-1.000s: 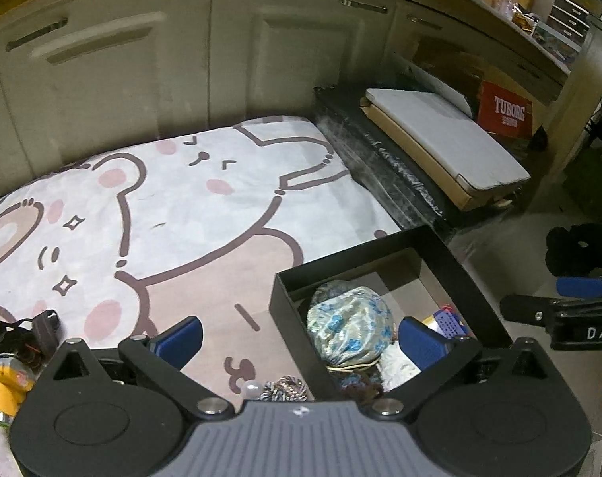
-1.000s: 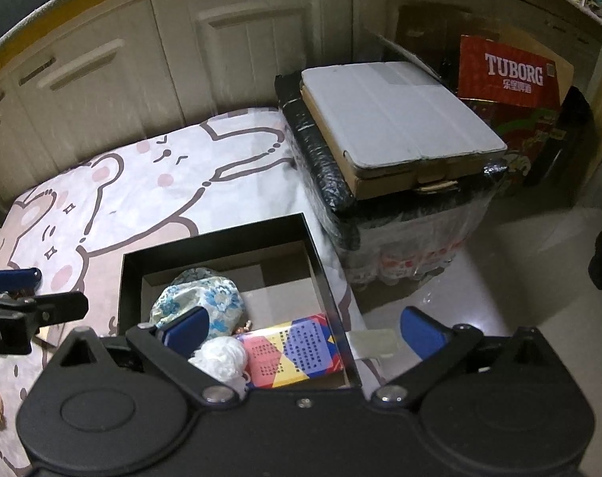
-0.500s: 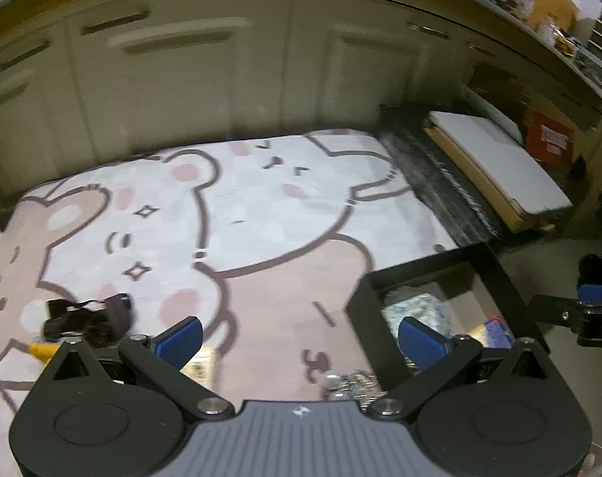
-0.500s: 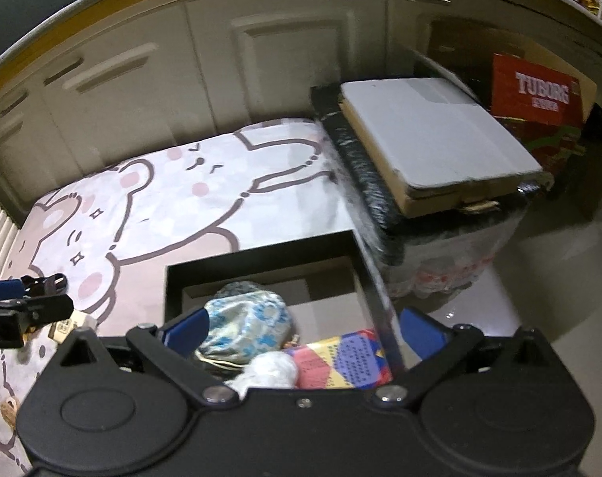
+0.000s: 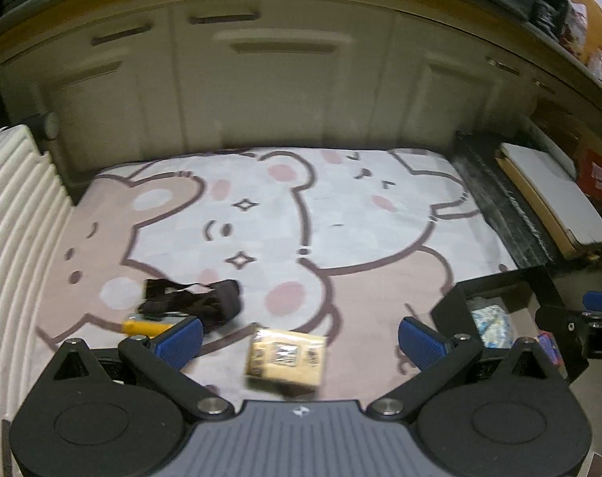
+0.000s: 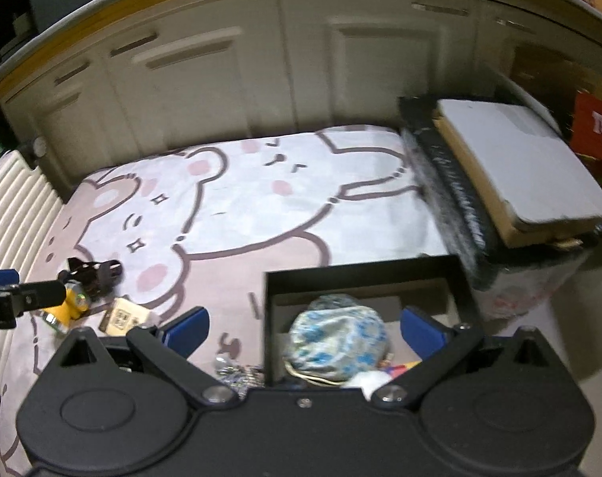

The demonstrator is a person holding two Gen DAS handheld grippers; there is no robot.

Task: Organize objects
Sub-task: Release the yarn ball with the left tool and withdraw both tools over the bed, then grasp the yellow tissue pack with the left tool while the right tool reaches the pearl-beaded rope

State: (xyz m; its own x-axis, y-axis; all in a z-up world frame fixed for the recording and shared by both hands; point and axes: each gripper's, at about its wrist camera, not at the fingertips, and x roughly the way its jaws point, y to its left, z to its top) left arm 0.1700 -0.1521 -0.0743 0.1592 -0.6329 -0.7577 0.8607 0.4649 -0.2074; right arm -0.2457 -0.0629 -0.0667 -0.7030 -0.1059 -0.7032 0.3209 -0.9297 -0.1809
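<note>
Roughly halfway through, going by what's lying around. Already in the black box point(image 6: 364, 278) at the mat's point(image 5: 360, 214) right edge: a blue-and-white pouch point(image 6: 336, 338), something white point(image 6: 370, 379) and a colourful pack point(image 5: 547, 348), mostly hidden. Still out on the mat, near its front-left part: a tan packet point(image 5: 287, 357), a black strap bundle point(image 5: 197, 304) and a yellow thing point(image 5: 150, 328) touching the bundle, half tucked under it. Also a small shiny beaded tangle point(image 6: 237, 373) just left of the box wall, near the mat's front edge. Left gripper point(image 5: 301, 342) wide open, holding nothing, hanging right over the tan packet, which sits between the fingers in view, so probably the next grab. Hard to tell height above it though, picture's a bit blurry. Right gripper point(image 6: 305, 328) open too, empty, parked over the box's left wall and the pouch. Around the mat: cabinet doors point(image 5: 285, 91) along the back, a ribbed white panel point(image 5: 14, 218) on the left, a wrapped black stack point(image 6: 456, 198) with a flat carton point(image 6: 515, 167) on top off the right edge. Nothing really blocking the packet. Only snags: strap bundle and yellow thing bunched together might come up as one, and the right gripper over the box could crowd the drop-off.
</note>
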